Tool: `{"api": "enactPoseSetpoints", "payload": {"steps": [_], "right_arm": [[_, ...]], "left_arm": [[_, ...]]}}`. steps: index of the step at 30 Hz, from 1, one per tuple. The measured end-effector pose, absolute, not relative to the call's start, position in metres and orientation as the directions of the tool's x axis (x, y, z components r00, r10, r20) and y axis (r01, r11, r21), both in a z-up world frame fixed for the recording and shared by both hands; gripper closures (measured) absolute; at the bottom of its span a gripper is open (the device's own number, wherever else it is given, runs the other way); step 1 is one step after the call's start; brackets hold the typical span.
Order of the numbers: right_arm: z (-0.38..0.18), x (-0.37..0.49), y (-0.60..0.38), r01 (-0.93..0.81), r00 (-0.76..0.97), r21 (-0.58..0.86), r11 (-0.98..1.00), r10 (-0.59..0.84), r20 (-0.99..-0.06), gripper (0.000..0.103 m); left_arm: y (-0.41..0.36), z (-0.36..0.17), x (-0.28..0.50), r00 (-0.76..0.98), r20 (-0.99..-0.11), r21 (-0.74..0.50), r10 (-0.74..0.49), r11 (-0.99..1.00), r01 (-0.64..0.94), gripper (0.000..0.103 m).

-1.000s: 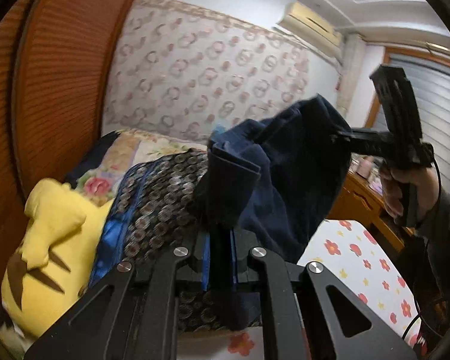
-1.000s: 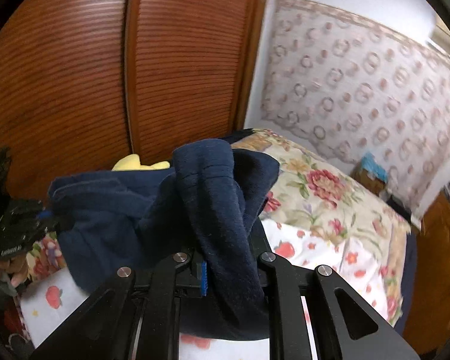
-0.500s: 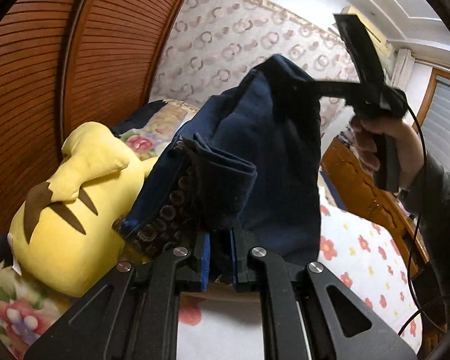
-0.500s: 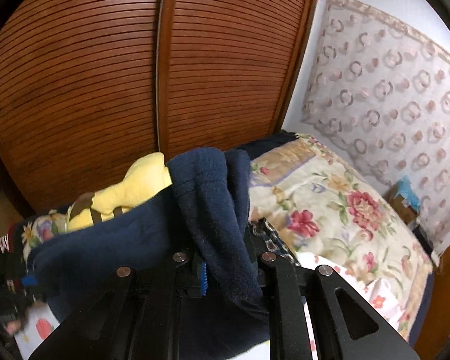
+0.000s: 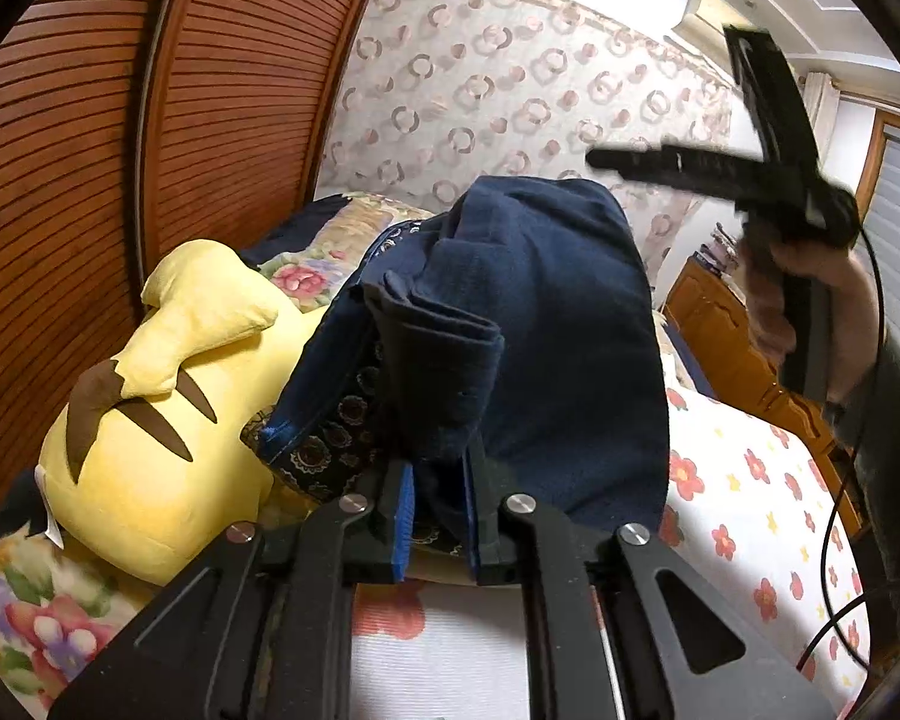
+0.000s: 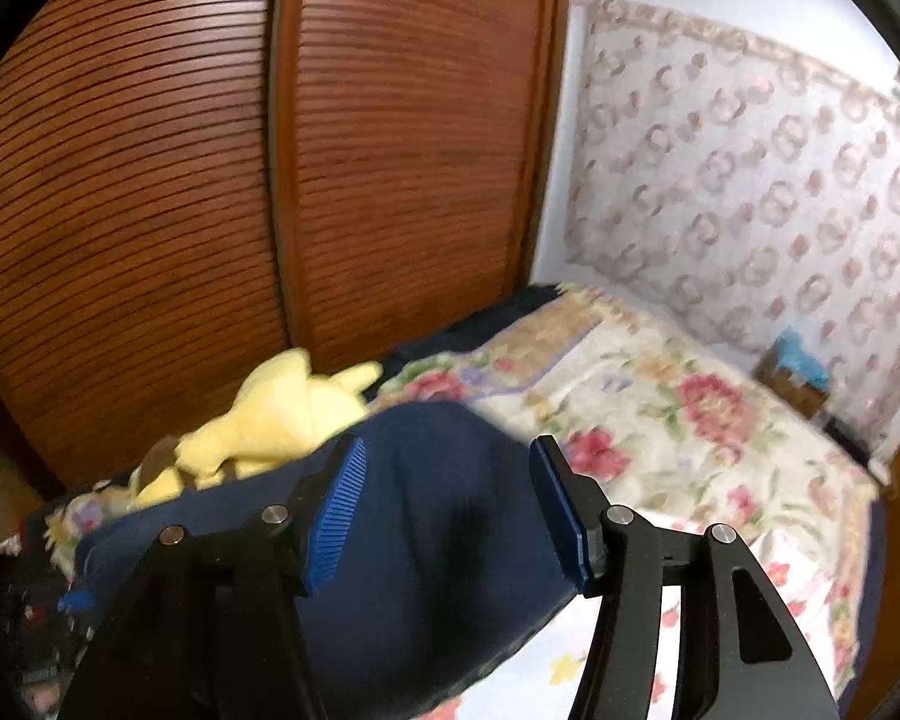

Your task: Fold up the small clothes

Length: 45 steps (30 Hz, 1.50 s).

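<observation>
A dark navy garment hangs in the air over the bed. My left gripper is shut on a bunched edge of it, with cloth standing up between the blue pads. My right gripper is open and empty, its blue pads apart, with the navy garment just below and beyond them. In the left wrist view the right gripper is raised above and right of the garment, apart from it, held by a hand.
A yellow plush toy lies at the left beside a patterned dark cloth. A flowered sheet covers the bed. A wooden slatted wardrobe stands behind. A wooden cabinet is at the right.
My right gripper has opened and let go of the navy garment, then lifted away from it. The left gripper still holds its edge, and the cloth has dropped on the right side.
</observation>
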State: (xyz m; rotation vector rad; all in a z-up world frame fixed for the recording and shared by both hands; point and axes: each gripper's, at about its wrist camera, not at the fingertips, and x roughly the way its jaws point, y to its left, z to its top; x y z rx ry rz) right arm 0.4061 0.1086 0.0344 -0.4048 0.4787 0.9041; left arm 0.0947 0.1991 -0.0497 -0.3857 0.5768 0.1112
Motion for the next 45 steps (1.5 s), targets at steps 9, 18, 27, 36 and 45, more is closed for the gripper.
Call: {"api": "enactPoseSetpoints", "payload": {"steps": [9, 18, 27, 36, 45], "right_arm": [[-0.038, 0.439, 0.128, -0.828, 0.449, -0.033, 0.560, 0.625, -0.639, 0.044], [-0.023, 0.401, 0.100, -0.784, 0.511, -0.017, 0.620, 0.630, -0.586, 0.044], [-0.019, 0.308, 0.001, -0.732, 0.565, 0.028, 0.680, 0.630, -0.533, 0.044], [-0.022, 0.218, -0.088, -0.632, 0.662, 0.041, 0.774, 0.567, -0.491, 0.028], [-0.017, 0.111, -0.143, -0.517, 0.757, 0.043, 0.855, 0.481, -0.442, 0.026]], "left_arm": [[0.199, -0.044, 0.090, 0.843, -0.536, -0.229, 0.048, 0.953, -0.200, 0.041], [0.181, -0.022, 0.080, 0.843, -0.526, -0.114, 0.112, 0.973, -0.200, 0.019], [0.140, -0.009, 0.065, 0.861, -0.498, -0.048, 0.099, 0.989, -0.141, 0.019], [0.086, -0.003, 0.055, 0.872, -0.489, -0.053, 0.000, 0.998, -0.030, 0.019], [0.043, 0.009, 0.042, 0.878, -0.475, -0.057, -0.057, 0.998, 0.034, 0.019]]}}
